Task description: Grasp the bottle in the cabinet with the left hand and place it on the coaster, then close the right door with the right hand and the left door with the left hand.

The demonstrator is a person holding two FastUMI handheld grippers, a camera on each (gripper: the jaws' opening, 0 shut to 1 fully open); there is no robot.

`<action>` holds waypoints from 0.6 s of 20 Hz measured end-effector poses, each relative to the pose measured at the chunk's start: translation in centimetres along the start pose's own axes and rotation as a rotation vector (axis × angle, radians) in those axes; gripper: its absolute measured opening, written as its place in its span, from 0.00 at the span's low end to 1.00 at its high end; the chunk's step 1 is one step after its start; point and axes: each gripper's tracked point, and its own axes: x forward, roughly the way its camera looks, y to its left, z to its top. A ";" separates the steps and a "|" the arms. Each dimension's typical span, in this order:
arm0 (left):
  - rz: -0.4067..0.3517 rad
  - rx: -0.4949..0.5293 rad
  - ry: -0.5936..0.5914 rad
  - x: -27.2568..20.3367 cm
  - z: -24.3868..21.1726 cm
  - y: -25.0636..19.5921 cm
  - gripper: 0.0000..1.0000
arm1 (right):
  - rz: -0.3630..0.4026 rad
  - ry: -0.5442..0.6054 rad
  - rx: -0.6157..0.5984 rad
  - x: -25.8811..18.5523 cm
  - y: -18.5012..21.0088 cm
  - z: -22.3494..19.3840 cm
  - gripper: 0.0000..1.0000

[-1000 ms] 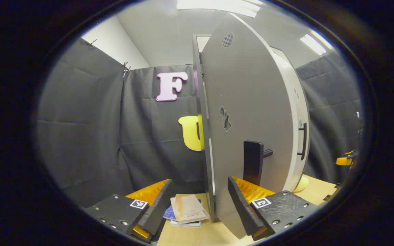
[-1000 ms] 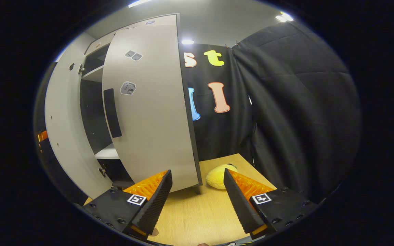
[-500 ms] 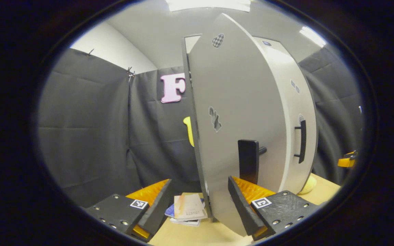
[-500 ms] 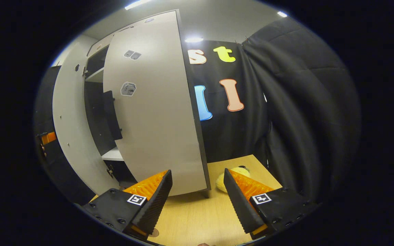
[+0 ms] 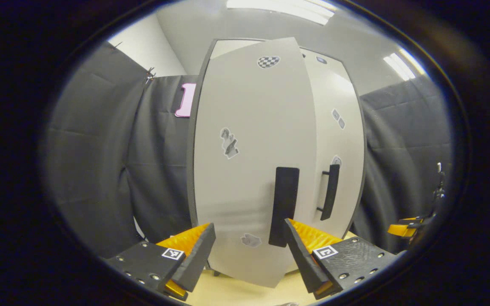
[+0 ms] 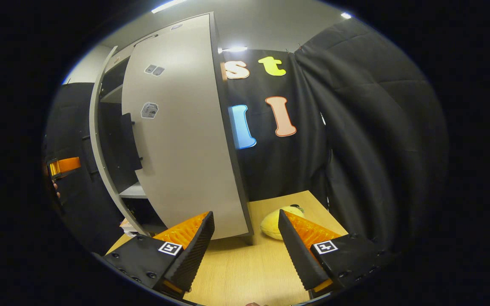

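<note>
Left door [image 5: 245, 170] stands just ahead of the wide-spread left hand-held gripper [image 5: 249, 250].

Light wooden table [image 6: 245, 272], with a grey cabinet [image 6: 185, 140] and a yellow plush [image 6: 272, 223].

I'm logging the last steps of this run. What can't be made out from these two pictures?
- Bottle and coaster: no sign in either view.
- Cabinet interior: left gripper view, hidden by the left door.
- Door gap: right gripper view, whether the right door is fully shut; shelves still show.
- Yellow object: partly behind the right gripper.
</note>
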 end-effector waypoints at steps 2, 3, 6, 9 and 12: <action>-0.009 -0.030 -0.030 -0.1 0.3 0.1 1.00 | -0.009 -0.024 0.008 0.1 -0.1 0.8 0.96; -0.009 -0.048 -0.045 -0.3 0.6 0.1 1.00 | -0.016 -0.039 0.010 0.0 0.1 1.2 0.96; 0.008 -0.107 -0.104 -0.9 1.8 0.9 1.00 | -0.043 -0.097 0.002 -0.3 0.5 3.1 0.92; 0.047 -0.083 -0.145 -1.4 2.6 2.2 0.99 | -0.119 -0.143 -0.007 -0.3 0.3 5.1 0.96; 0.121 0.011 -0.156 -2.5 3.1 5.4 0.99 | -0.137 -0.203 -0.015 -0.5 1.1 7.4 0.96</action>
